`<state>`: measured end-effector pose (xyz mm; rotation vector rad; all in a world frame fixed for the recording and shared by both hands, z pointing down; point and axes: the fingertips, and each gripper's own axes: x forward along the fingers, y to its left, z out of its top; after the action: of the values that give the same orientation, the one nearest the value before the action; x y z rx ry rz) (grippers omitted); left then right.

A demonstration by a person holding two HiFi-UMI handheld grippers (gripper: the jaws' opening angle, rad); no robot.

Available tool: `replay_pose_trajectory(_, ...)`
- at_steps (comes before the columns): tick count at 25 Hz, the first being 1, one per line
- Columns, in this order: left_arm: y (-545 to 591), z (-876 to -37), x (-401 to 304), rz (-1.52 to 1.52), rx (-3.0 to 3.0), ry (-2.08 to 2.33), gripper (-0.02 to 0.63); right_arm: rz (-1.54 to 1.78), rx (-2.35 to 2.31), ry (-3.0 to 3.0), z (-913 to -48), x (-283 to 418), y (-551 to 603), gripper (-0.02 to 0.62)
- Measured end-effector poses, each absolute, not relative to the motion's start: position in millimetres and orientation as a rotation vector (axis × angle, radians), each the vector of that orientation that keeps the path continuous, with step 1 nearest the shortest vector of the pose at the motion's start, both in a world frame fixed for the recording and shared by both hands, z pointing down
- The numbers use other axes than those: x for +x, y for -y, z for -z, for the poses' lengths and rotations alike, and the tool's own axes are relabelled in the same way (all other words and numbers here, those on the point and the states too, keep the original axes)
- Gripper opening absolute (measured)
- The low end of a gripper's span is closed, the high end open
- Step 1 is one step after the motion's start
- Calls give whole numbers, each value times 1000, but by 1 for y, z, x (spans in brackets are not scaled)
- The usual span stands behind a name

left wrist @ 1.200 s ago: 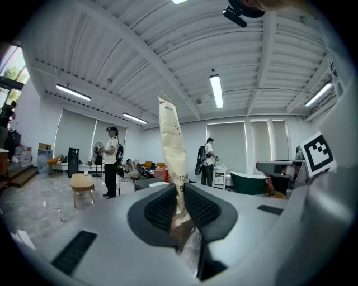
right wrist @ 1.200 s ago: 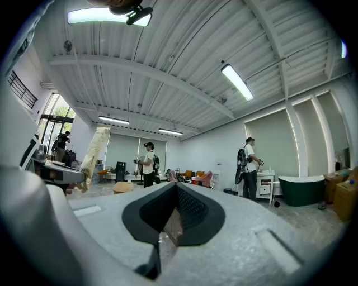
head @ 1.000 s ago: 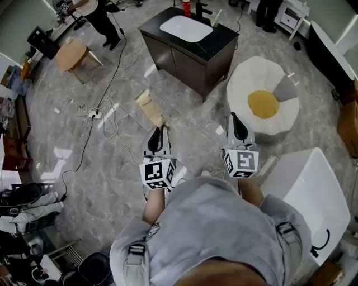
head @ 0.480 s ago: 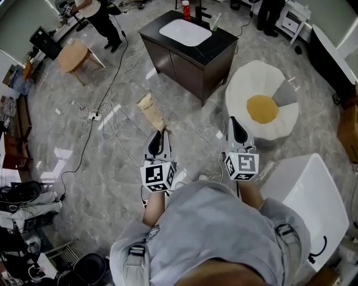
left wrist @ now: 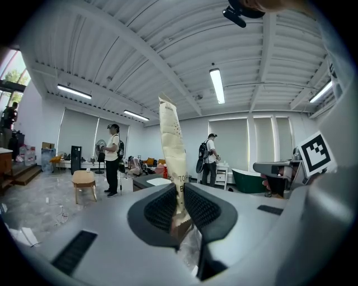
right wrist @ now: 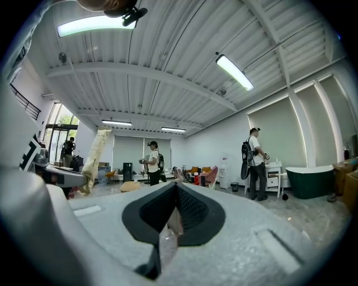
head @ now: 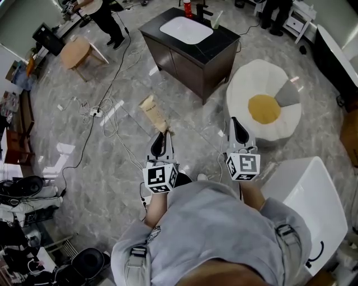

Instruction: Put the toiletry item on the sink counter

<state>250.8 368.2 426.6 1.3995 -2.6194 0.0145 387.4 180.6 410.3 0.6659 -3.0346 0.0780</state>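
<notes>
My left gripper (head: 161, 136) is shut on the bottom end of a long beige toothpaste tube (head: 153, 112), which sticks out ahead of it over the floor. In the left gripper view the tube (left wrist: 173, 151) stands up from between the closed jaws of the left gripper (left wrist: 180, 208). My right gripper (head: 237, 124) is shut with nothing in it; in its own view the right gripper (right wrist: 174, 208) has its jaws pressed together. The dark sink counter (head: 217, 43) with a white basin (head: 186, 29) stands some way ahead.
On the counter are a red bottle (head: 187, 8), a black tap (head: 201, 11) and a green cup (head: 215, 21). A round white cushion with a yellow centre (head: 265, 104) lies to the right, a white tub (head: 309, 202) near right. Cables (head: 103, 113) cross the floor left. A person (head: 100, 14) stands far left.
Both grippers and the tube have held their place in the picture while the view shifted slightly; the counter sits about as far ahead as before.
</notes>
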Motion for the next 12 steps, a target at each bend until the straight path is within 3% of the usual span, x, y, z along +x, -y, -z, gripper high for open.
replay_pose_trajectory(12,-346,-439,211,-15,1414,2596,45,-76,682,3015,-422,346,-159,5)
